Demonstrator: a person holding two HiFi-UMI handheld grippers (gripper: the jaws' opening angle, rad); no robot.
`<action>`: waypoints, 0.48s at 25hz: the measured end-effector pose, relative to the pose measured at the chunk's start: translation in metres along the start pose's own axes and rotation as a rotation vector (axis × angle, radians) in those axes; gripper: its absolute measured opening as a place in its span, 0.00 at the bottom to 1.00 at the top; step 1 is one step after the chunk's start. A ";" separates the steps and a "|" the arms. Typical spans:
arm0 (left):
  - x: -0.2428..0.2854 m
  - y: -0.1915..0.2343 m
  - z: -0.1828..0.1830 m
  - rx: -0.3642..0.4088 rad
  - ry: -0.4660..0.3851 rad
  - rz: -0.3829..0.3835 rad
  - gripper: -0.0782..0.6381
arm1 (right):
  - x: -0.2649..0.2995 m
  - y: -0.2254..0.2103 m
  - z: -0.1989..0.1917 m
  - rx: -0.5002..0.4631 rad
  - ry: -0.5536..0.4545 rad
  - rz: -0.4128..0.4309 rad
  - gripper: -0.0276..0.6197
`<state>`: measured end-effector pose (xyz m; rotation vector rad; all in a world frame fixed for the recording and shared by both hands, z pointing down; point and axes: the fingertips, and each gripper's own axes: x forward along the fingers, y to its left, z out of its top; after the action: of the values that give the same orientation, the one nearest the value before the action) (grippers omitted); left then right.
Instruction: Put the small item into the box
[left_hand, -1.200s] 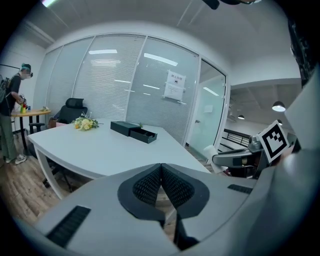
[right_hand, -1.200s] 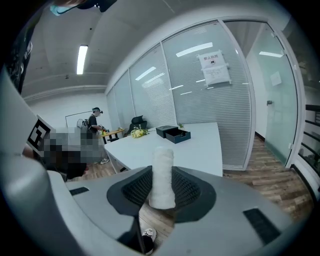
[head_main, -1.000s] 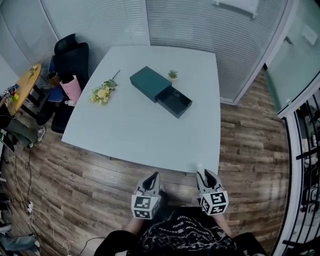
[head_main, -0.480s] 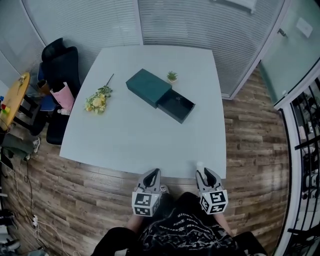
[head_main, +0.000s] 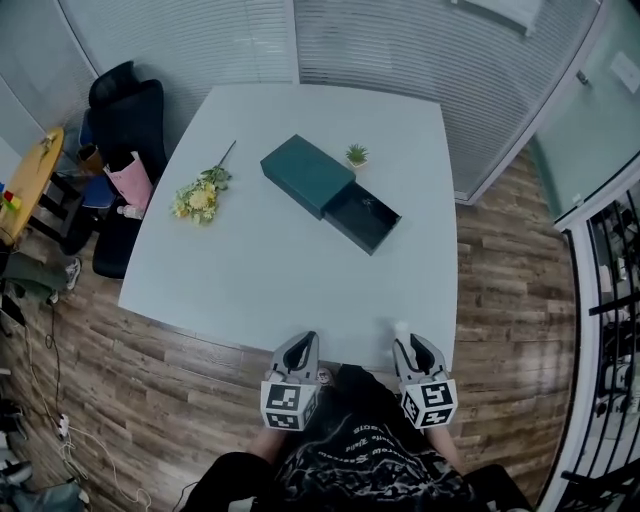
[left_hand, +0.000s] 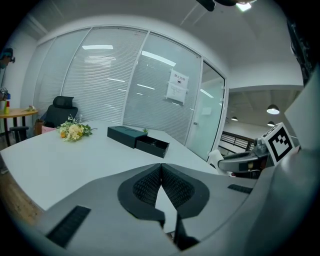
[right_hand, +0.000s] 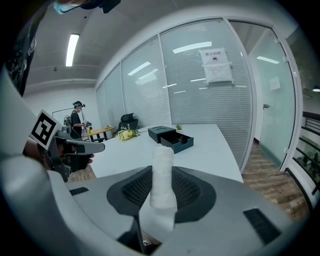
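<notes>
At the near edge of the bench (head_main: 270, 270), in the head view, both grippers hover side by side, well apart from the dark green box (head_main: 305, 172); this box lies far on the bench, with its drawer (head_main: 366, 218) pulled open toward the near right. The left gripper (head_main: 306, 345) carries nothing; at the right gripper (head_main: 410, 345) a white tip shows, the small item (head_main: 401, 330). I judge the step to be the carry toward the box, hardly begun. Flowers (head_main: 198, 196) lie left of the box and a small plant (head_main: 356, 154) just beyond it; the person's arms are cut off at the lower border.

Left gripper view: the jaws are clenched together, nothing between them; the box (left_hand: 137, 137) is far ahead.

Right gripper view: the jaws grasp the small item (right_hand: 162, 172) upright, a white textured roll; its lower end is hidden between them, and its material I cannot tell. Something lies in the drawer (right_hand: 179, 141), too small to name. The next move calls for a long reach across the bench, then lowering over the open drawer and releasing.
</notes>
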<state>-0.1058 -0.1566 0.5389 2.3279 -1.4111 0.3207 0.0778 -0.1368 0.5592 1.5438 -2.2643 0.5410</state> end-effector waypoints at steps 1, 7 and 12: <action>0.001 0.001 0.001 -0.005 0.000 0.008 0.13 | 0.003 -0.001 0.003 -0.007 0.002 0.007 0.24; 0.014 0.007 0.013 -0.021 -0.002 0.046 0.13 | 0.026 -0.010 0.044 -0.140 -0.010 0.043 0.24; 0.025 0.008 0.019 -0.016 -0.012 0.060 0.13 | 0.048 -0.012 0.080 -0.238 -0.043 0.079 0.24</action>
<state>-0.1016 -0.1881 0.5337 2.2815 -1.4857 0.3118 0.0671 -0.2190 0.5149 1.3665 -2.3324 0.2496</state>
